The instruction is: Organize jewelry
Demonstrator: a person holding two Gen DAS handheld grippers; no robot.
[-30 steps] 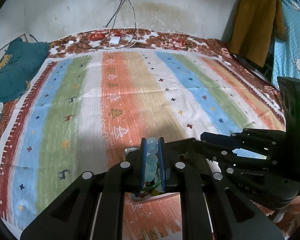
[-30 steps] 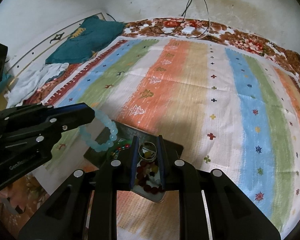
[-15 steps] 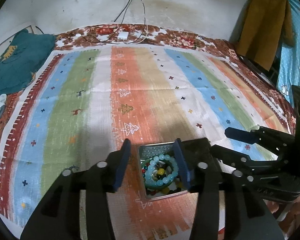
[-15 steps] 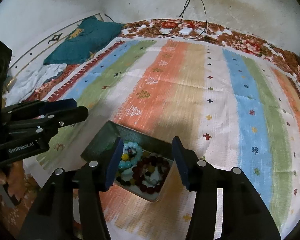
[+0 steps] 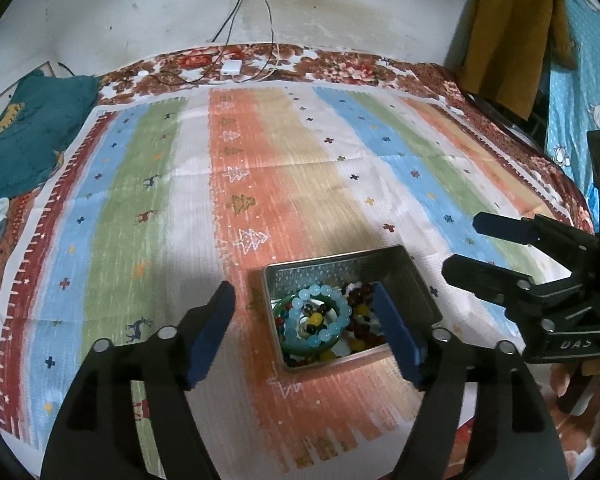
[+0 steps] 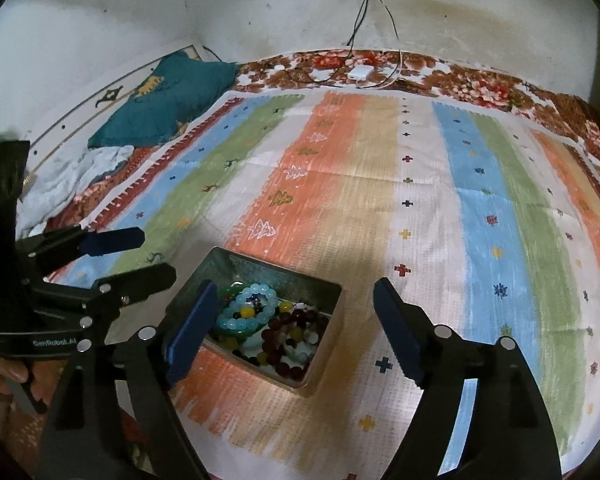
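Observation:
A small metal box sits on the striped mat, filled with mixed bead jewelry. A pale blue bead bracelet lies on top of the pile, beside dark red beads. My left gripper hovers over the box with its jaws opening and nothing pressed between the pads. My right gripper hangs over the same box, its jaws also opening and holding nothing. Each gripper shows in the other's view: the right gripper at the right edge, the left gripper at the left edge.
The striped mat covers a floral bedspread. A teal pillow and white cloth lie at the left. A white charger with cables sits near the far wall. Clothes hang at the right. A hand holds the left gripper.
Both grippers went from shut to wide open. The pale blue bracelet left the left gripper's pads and now lies in the box; the beads in the right gripper dropped in too.

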